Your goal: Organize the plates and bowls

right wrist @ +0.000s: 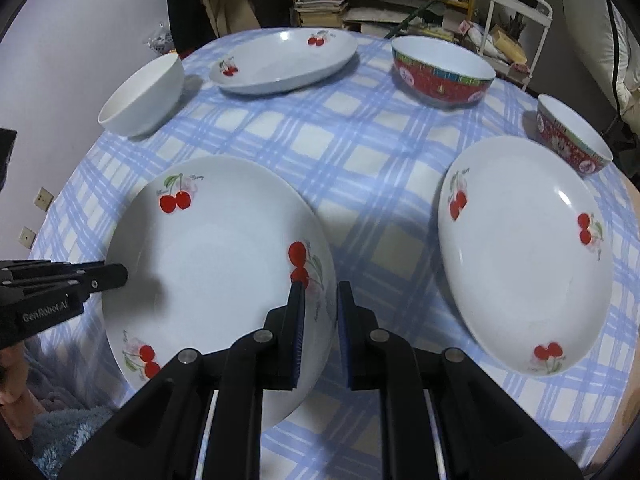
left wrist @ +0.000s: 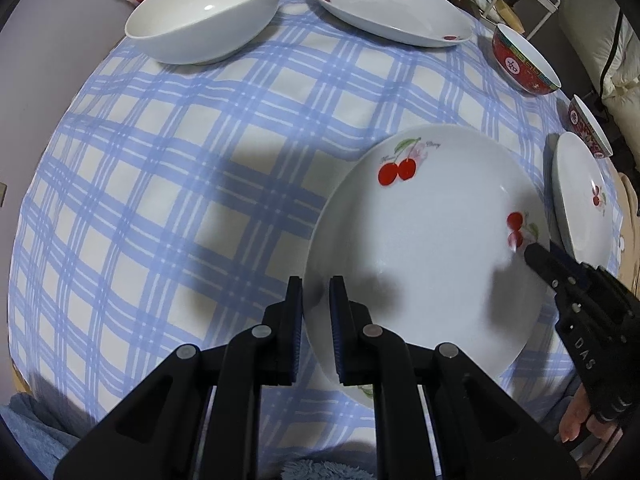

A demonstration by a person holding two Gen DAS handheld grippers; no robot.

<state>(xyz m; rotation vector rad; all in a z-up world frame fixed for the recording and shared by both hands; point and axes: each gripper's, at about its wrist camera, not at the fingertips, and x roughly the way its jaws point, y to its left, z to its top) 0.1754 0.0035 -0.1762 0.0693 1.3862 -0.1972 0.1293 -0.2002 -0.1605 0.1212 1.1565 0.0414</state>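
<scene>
While both grip, left gripper (left wrist: 316, 292) and right gripper (right wrist: 320, 300) pinch cherry plate (right wrist: 216, 264).

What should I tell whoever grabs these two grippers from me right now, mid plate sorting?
Left gripper: jaws astride the left rim of the near white cherry-print plate, nearly closed; firm contact can't be confirmed.
Right gripper: same on that plate's right rim.
On the blue checked tablecloth: second cherry-print plate to the right, third cherry-print plate at the back, plain white bowl back left, large red patterned bowl and small red patterned bowl back right.
Done: nothing stacked yet.
Left: stack the three plates, then probably group the bowls.
</scene>
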